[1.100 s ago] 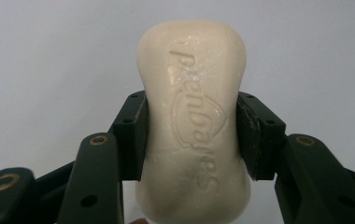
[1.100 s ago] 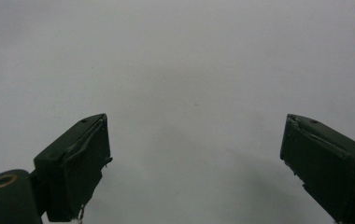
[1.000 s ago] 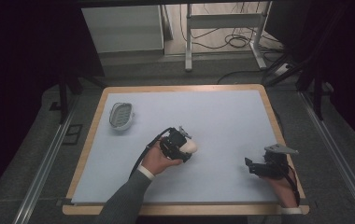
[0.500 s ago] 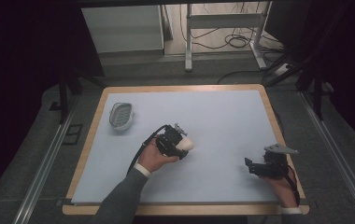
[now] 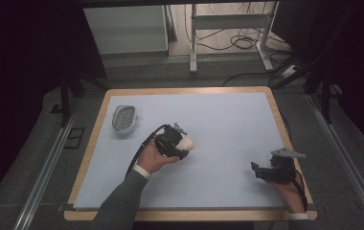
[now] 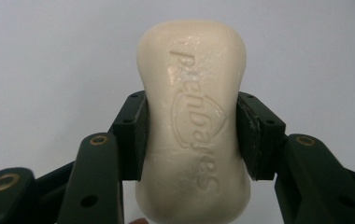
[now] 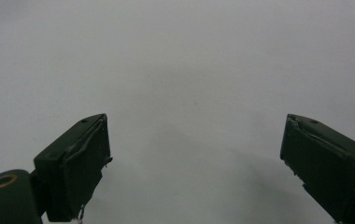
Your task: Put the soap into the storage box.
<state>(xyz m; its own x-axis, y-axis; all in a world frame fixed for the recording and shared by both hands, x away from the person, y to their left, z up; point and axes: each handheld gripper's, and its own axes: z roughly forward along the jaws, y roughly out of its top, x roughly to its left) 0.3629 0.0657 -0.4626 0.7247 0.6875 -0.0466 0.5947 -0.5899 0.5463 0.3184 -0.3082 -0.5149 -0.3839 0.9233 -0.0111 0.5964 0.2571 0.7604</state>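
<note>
Left gripper [image 6: 192,140] clamping cream soap bar [image 6: 194,121], table centre; right gripper [image 7: 194,158] wide, empty, 4 o'clock; soap dish [image 5: 124,118] 10 o'clock.

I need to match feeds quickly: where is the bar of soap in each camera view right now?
High view: the bar of soap sits left of centre over the table, at the tip of the left gripper.
Left gripper view: it stands centre frame, clamped at its waist between the two jaws.
Right gripper view: not in it; open jaws over bare mat.
Shared landmark: the pale blue mat.
</note>
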